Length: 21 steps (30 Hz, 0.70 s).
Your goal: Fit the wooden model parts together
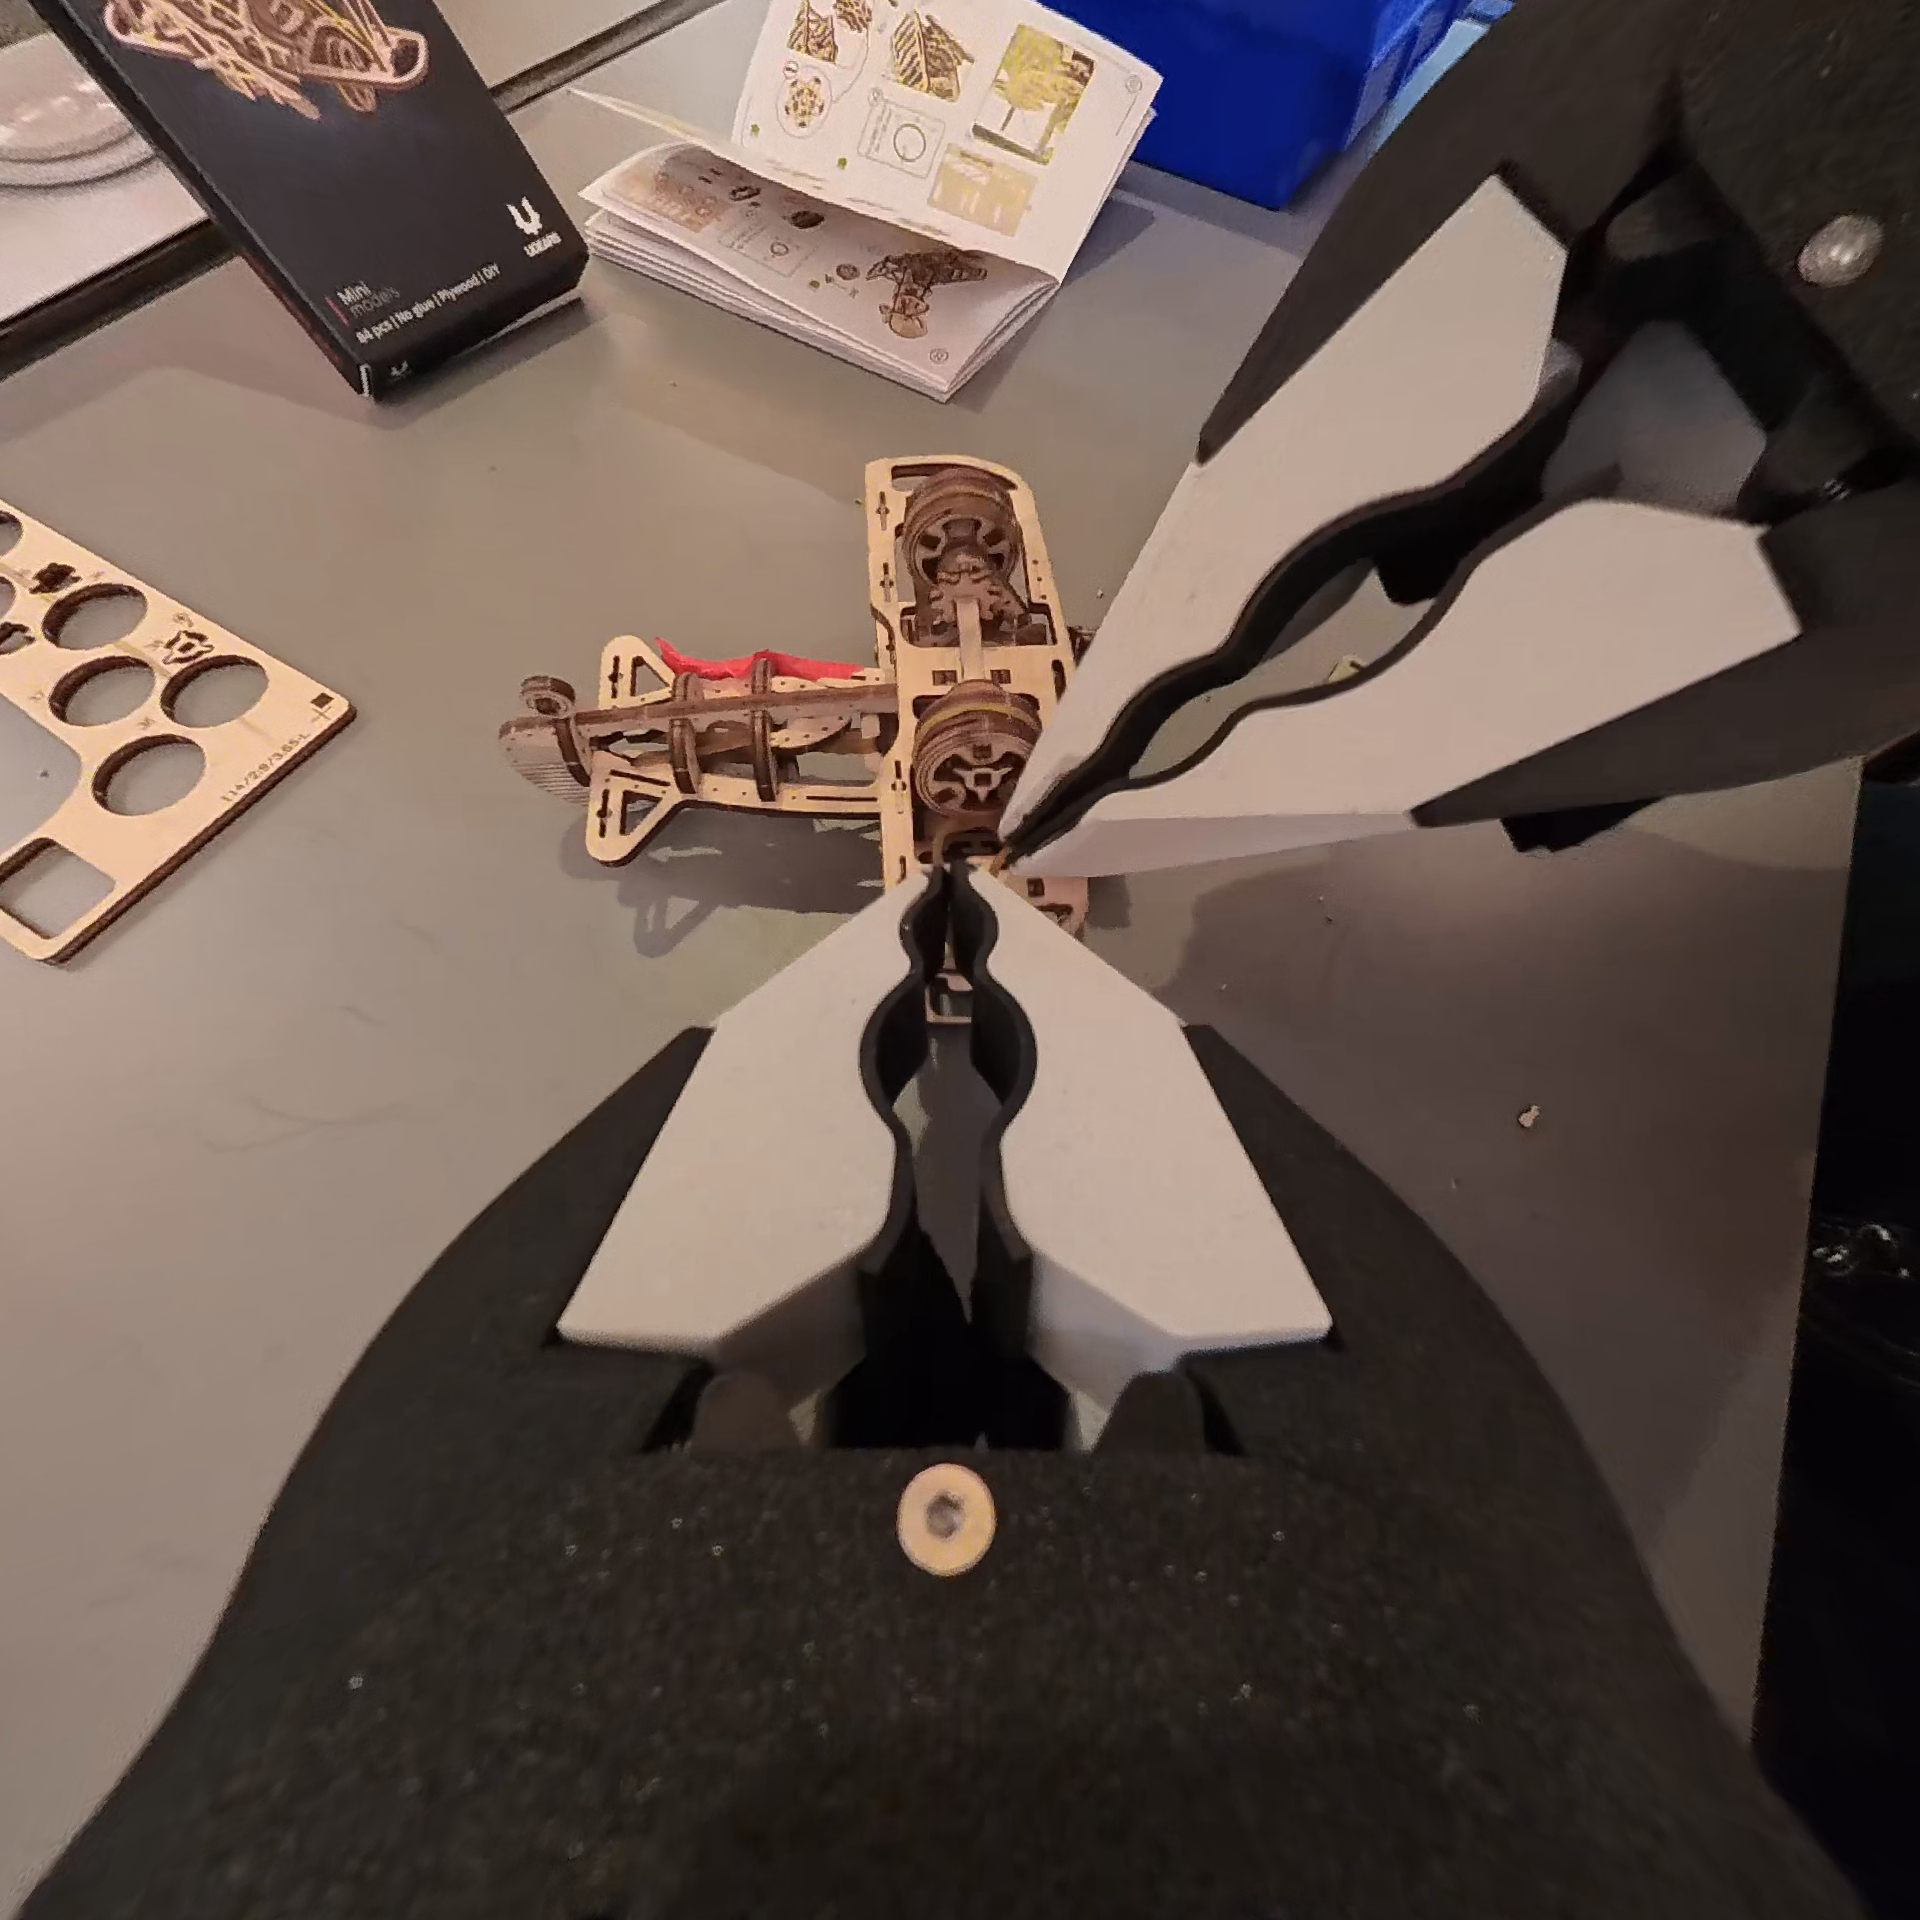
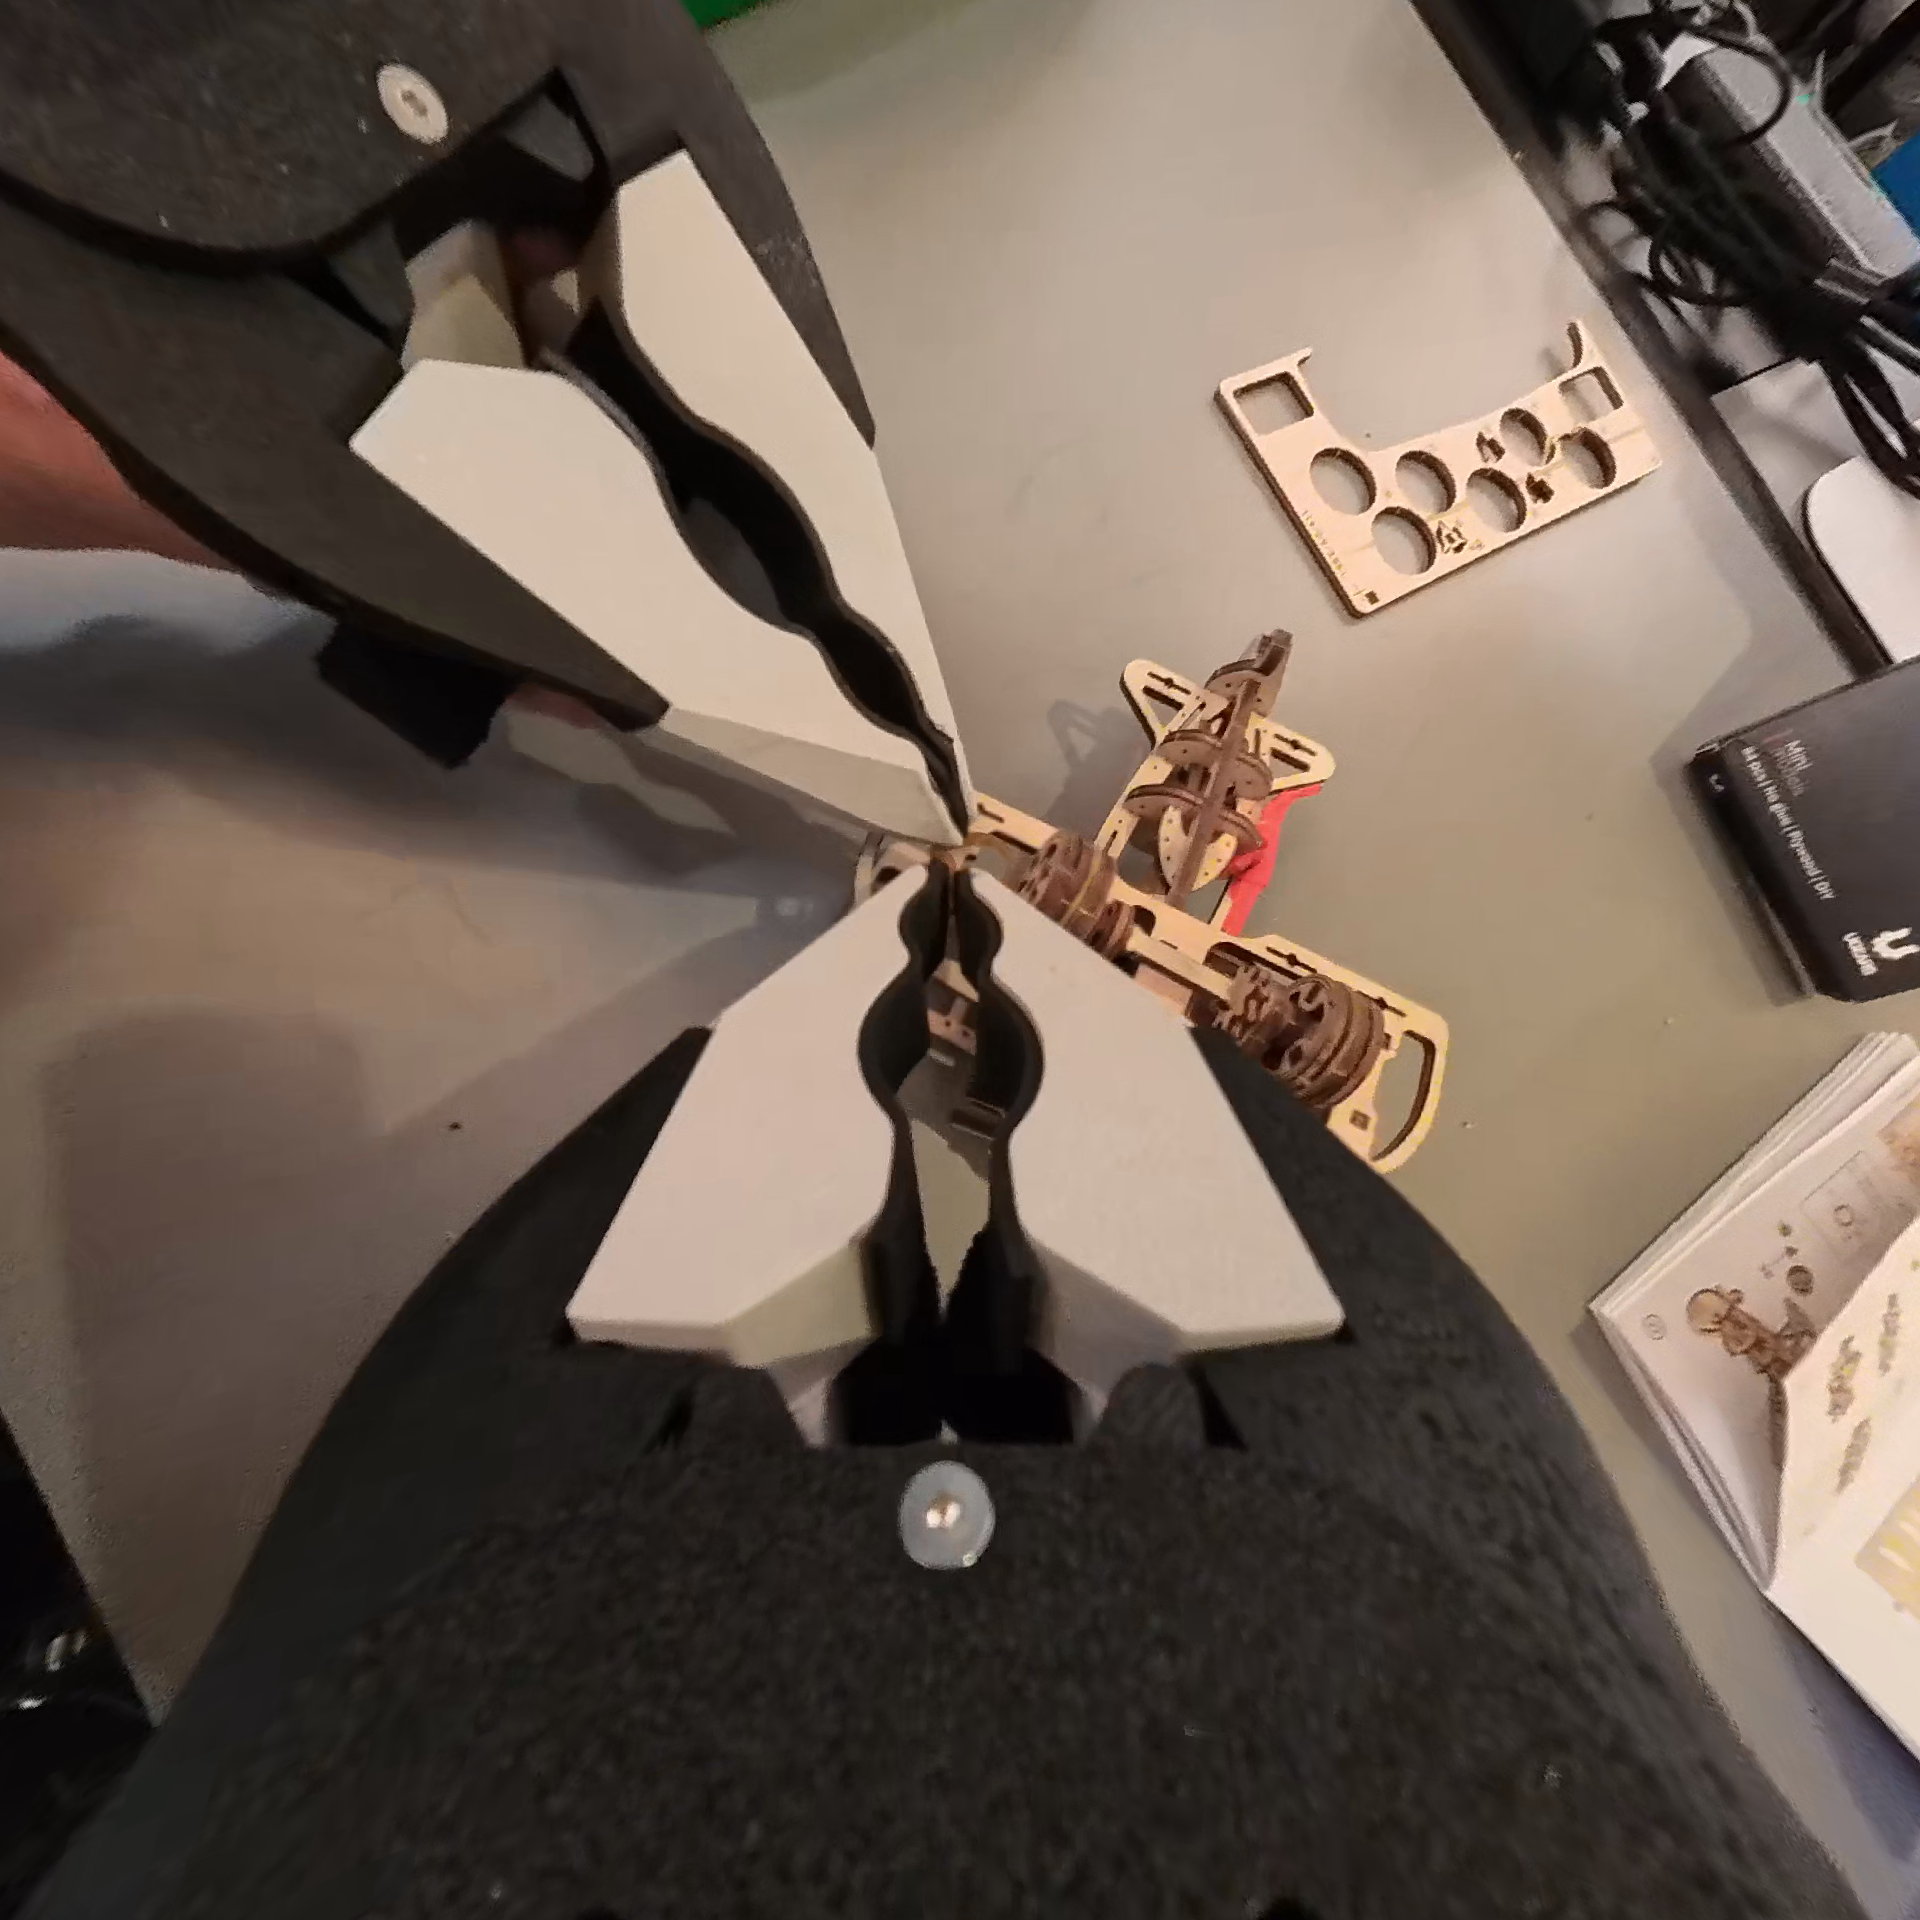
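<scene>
A wooden model plane (image 1: pixel 790 738) lies on the grey table with a red piece (image 1: pixel 727 665) on its body; it also shows in the right wrist view (image 2: pixel 1195 831). My left gripper (image 1: pixel 951 883) is shut, its tips on the near end of the plane's wing, beside a wheel (image 1: pixel 971 758). My right gripper (image 1: pixel 1013 836) comes in from the upper right, also shut, its tips touching the same spot. In the right wrist view my right gripper (image 2: pixel 951 875) meets the left gripper (image 2: pixel 958 821) over a small tan part at the wing's end. What each tip pinches is mostly hidden.
A punched-out plywood sheet (image 1: pixel 156 727) lies left of the plane, and shows in the right wrist view (image 2: pixel 1455 468). A black box (image 1: pixel 343 177) and an open instruction booklet (image 1: pixel 862 208) lie behind it. A blue bin (image 1: pixel 1299 94) stands at the back right. Cables (image 2: pixel 1766 156) run along the table's edge. Left and right tips are no more than a few centimetres apart.
</scene>
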{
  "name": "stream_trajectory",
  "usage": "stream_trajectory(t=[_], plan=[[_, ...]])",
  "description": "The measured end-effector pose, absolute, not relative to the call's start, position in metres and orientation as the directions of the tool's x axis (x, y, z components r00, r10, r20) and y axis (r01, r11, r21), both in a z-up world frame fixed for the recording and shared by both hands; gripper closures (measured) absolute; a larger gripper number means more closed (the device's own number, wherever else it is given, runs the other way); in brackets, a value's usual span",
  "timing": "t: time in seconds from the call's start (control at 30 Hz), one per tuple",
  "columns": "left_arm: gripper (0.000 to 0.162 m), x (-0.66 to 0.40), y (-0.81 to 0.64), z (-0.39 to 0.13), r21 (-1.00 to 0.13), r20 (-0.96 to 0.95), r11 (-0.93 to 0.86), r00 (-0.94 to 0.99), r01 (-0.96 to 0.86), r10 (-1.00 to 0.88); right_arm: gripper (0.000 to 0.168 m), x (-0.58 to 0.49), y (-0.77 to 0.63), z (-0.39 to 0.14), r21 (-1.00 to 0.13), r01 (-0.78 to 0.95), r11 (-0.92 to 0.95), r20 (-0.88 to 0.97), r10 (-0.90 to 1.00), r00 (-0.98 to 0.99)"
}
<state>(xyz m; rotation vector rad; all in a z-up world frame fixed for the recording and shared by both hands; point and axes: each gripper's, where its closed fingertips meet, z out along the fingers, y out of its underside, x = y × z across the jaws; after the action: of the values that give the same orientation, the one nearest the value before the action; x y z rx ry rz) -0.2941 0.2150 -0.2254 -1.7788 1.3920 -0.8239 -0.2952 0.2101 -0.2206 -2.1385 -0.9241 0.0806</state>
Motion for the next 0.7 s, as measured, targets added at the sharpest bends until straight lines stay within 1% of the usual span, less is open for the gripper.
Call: stream_trajectory(t=[0.1,0.23,0.33,0.5,0.6,0.7], plan=[[0.162,-0.294,0.214,-0.222,-0.848,0.045,-0.147,0.207,-0.508,-0.977,0.168,-0.292,0.209,-0.225,-0.659,0.633,-0.407,0.287,0.642,0.711],[0.162,-0.294,0.209,-0.222,-0.850,0.015,-0.106,0.177,-0.515,-0.984,0.168,-0.291,0.205,-0.226,-0.667,0.649,-0.366,0.338,0.628,0.701],[0.162,-0.295,0.211,-0.223,-0.848,-0.008,-0.088,0.179,-0.523,-0.984,0.168,-0.290,0.205,-0.226,-0.648,0.681,-0.342,0.393,0.616,0.683],[0.162,-0.290,0.212,-0.208,-0.875,0.007,-0.099,0.191,-0.474,-0.982,0.168,-0.290,0.206,-0.226,-0.639,0.691,-0.338,0.404,0.617,0.676],[0.162,-0.288,0.212,-0.218,-0.856,0.029,-0.120,0.186,-0.502,-0.982,0.168,-0.288,0.207,-0.225,-0.634,0.695,-0.338,0.417,0.608,0.676],[0.162,-0.285,0.211,-0.224,-0.854,0.042,-0.128,0.179,-0.505,-0.983,0.168,-0.286,0.205,-0.226,-0.637,0.661,-0.397,0.381,0.583,0.717]])
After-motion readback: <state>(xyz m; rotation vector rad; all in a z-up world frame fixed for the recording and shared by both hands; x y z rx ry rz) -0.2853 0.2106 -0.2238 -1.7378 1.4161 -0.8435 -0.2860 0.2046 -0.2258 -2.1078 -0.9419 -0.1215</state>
